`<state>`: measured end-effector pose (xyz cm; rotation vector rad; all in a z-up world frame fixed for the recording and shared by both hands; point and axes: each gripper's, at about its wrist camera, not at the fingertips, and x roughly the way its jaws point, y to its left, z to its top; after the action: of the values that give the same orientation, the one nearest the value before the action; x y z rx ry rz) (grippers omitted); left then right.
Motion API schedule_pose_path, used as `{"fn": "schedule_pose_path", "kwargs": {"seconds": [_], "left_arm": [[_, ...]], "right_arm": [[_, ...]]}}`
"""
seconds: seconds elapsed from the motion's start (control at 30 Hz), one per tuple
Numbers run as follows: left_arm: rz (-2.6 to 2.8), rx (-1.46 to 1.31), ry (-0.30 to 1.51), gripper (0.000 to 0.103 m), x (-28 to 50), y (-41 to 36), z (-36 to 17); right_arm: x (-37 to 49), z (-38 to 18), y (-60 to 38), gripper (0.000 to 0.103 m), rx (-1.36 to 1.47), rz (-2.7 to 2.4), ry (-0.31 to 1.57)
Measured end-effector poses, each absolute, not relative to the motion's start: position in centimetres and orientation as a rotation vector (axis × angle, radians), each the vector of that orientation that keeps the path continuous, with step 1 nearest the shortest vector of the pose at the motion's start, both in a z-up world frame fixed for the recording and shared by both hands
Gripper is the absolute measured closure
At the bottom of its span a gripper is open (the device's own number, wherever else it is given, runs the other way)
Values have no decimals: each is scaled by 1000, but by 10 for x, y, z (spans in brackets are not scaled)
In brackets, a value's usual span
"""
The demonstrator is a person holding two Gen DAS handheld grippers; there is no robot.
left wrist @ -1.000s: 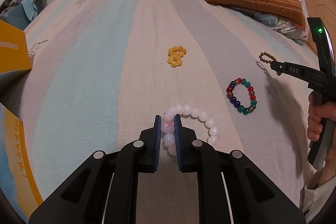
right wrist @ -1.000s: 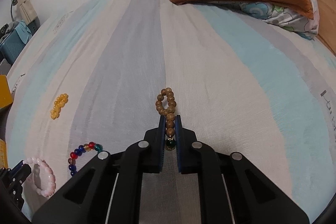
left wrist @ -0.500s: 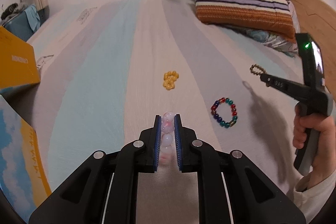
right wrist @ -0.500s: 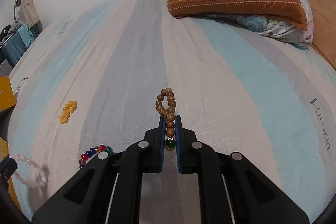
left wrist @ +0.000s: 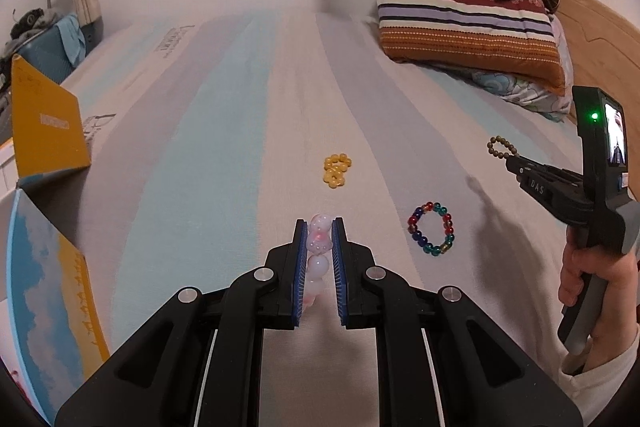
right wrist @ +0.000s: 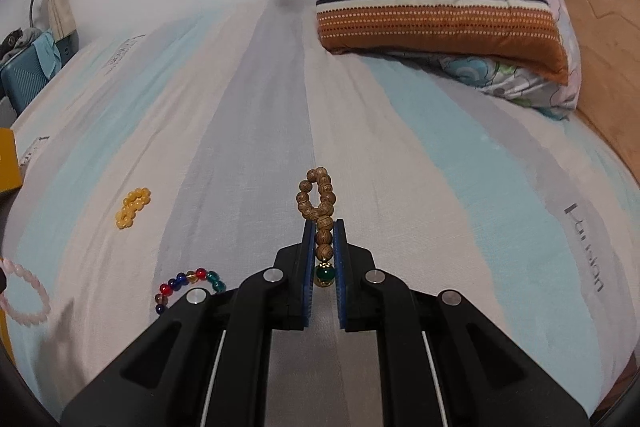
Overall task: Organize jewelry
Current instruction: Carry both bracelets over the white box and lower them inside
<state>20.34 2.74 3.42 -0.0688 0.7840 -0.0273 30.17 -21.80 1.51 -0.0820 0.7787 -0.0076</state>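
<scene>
Left gripper [left wrist: 319, 227] clamps pale pink bead bracelet [left wrist: 318, 255], right gripper [right wrist: 323, 227] clamps brown wooden bead bracelet [right wrist: 318, 205] — both lifted. Yellow bead bracelet [left wrist: 337, 170] and multicolour glass bead bracelet [left wrist: 431, 233] left on striped bedsheet [left wrist: 224, 155] — roughly halfway.

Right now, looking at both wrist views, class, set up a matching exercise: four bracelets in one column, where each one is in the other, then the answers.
Things:
1. pink bracelet
2. wooden bracelet
3. yellow bracelet
4. multicoloured bracelet

Places:
A. lying on the bed as an open ring
B. clamped in the left tool
C. bunched in a heap on the bed
D. clamped in the right tool

Pairs: 1-B, 2-D, 3-C, 4-A
</scene>
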Motion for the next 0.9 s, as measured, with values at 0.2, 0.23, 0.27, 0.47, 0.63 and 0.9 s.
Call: {"fn": "schedule_pose_path", "kwargs": {"seconds": [0.2, 0.23, 0.27, 0.47, 0.63, 0.9], "left_arm": [[-31, -84, 776, 91, 201, 33, 39], [-34, -87, 773, 91, 200, 33, 41], [-37, -84, 770, 91, 198, 32, 44], [-45, -99, 773, 91, 192, 36, 61], [-44, -109, 754, 91, 176, 46, 82], [20, -107, 716, 91, 136, 80, 123]], "right_arm": [[293, 20, -210, 95, -76, 4, 791], [291, 21, -209, 95, -70, 7, 795], [289, 23, -207, 95, -66, 10, 796], [275, 41, -190, 95, -72, 35, 799], [256, 68, -164, 95, -92, 82, 779], [210, 118, -100, 95, -105, 203, 723]]}}
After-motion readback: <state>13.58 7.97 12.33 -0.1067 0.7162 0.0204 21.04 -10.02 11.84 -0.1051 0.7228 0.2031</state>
